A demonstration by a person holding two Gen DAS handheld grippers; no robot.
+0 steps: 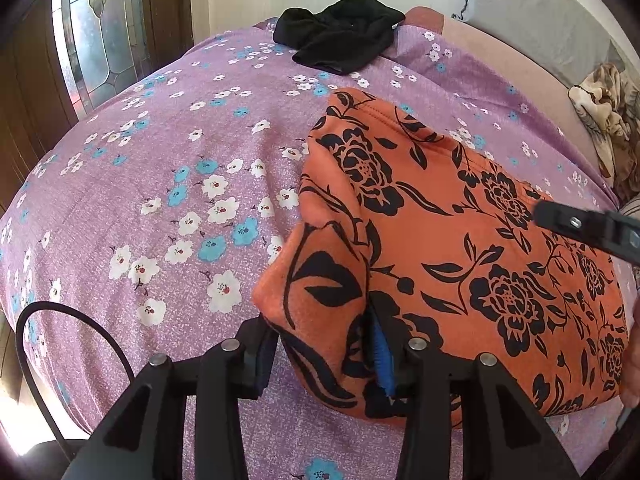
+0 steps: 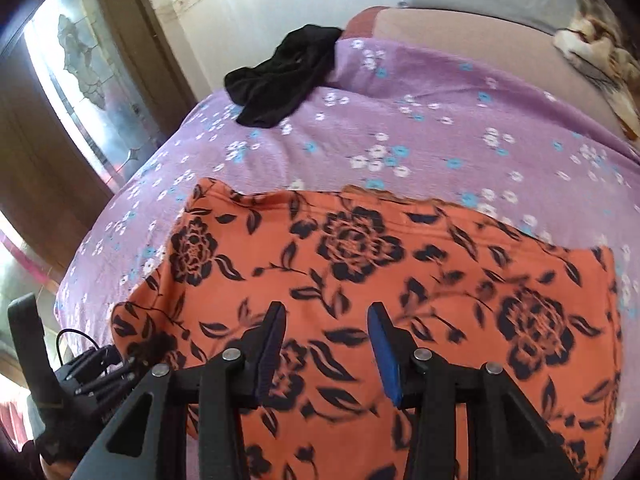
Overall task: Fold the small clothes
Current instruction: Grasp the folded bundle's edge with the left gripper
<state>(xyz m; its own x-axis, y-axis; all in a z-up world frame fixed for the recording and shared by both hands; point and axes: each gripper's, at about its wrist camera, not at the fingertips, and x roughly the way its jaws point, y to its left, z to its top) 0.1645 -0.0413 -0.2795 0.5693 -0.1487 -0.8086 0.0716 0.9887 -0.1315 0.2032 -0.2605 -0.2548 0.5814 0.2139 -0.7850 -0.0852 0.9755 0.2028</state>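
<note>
Fold in progress on a small garment. An orange garment with a black flower print [image 1: 460, 248] is spread over a purple flowered bedsheet [image 1: 160, 200], toward the near edge of the bed. In the left wrist view its near left corner is bunched between the two fingers of the left gripper [image 1: 326, 352]; cloth fills the gap and lies against the blue pad [image 1: 382, 356], so the corner is judged to be pinched, probably to anchor or lift that edge while the rest is arranged. The right gripper [image 2: 326, 354] is seen above the middle of the same garment [image 2: 360, 280] in the right wrist view; its jaws stand apart with only flat cloth visible beyond them and nothing caught between the pads. Whether its fingertips touch the fabric cannot be told, as the view is blurred. A dark finger of the right gripper enters the left wrist view from the right edge, over the garment's far side. The placement is judged to suit a two-point hold: one corner kept fixed, the free tool positioned to take another part of the cloth. A crumpled black garment [image 1: 340, 36] lies well apart at the far edge of the bed, presumably awaiting its turn. No container is visible in either view; the clothes rest directly on the sheet. A patterned blanket [image 1: 604, 108] lies at the far right.
</note>
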